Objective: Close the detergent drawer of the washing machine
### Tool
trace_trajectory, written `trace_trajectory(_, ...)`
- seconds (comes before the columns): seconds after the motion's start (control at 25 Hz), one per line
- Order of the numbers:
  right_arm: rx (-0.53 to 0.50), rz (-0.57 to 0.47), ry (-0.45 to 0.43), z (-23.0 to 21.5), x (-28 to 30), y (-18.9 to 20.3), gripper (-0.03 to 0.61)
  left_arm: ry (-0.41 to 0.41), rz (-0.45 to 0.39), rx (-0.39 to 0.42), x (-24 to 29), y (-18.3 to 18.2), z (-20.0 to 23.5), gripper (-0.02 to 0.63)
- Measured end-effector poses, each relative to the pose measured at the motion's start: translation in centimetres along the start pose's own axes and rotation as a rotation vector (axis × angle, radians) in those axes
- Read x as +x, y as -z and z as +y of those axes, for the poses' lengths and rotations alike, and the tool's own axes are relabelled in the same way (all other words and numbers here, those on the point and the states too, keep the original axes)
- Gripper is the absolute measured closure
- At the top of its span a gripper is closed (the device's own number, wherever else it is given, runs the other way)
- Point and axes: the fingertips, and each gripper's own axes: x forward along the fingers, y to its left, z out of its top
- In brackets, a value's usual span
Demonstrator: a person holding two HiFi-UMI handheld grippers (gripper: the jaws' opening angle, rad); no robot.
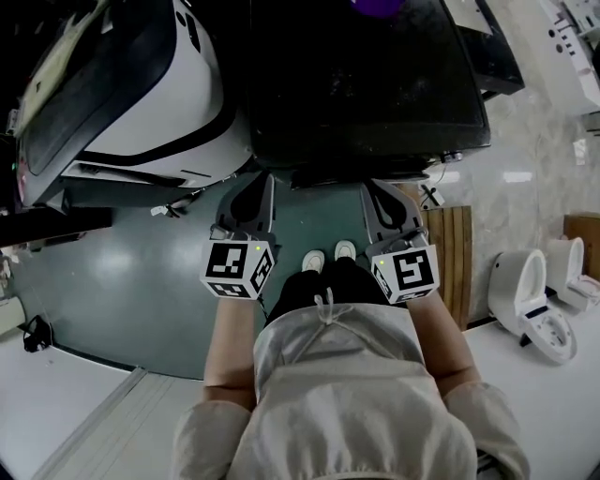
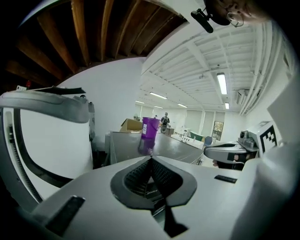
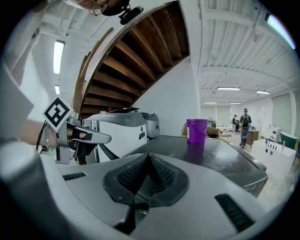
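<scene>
A washing machine with a dark top [image 1: 366, 84] stands just ahead of me; its front edge is above both grippers in the head view. I cannot make out a detergent drawer in any view. My left gripper [image 1: 251, 202] is shut and holds nothing, its tips close below the machine's front left. My right gripper [image 1: 392, 204] is shut and empty too, below the front right. In the left gripper view the shut jaws [image 2: 151, 159] point over the dark top [image 2: 176, 149]. The right gripper view shows shut jaws [image 3: 148, 155] before the same top [image 3: 215, 154].
A purple bucket [image 1: 380, 7] [image 2: 150, 127] [image 3: 197, 130] stands on the dark top. To the left is a white machine [image 1: 150, 94] with a raised lid. A slatted wooden board [image 1: 450, 253] and white toilets [image 1: 530, 305] are on the right. People stand far off [image 3: 243, 124].
</scene>
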Motion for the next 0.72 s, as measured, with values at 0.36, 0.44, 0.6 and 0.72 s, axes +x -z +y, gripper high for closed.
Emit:
trace_trajectory(0.36, -0.078, -0.1, 0.006, -0.8, -3.5, -6.6, 0.572, 0.051, -0.114, 0.134, -4.1, -7.0, -3.5, 0.595)
trace_trajectory(0.44, -0.094, -0.128, 0.011, -1.3, -4.2, -8.2, 0.574, 0.059, -0.14, 0.143, -4.9, -8.4, -4.1, 0.595)
trace_trajectory(0.6, -0.071, -0.162, 0.031, -2.4, -5.8, -10.7, 0.572, 0.059, -0.179, 0.161, -6.3, -10.9, -5.0, 0.595)
trace_trajectory(0.72, -0.008, -0.17, 0.042, -3.4, -6.8, -11.6, 0.574, 0.069, -0.221, 0.162, -6.9, -12.8, -5.8, 0.595)
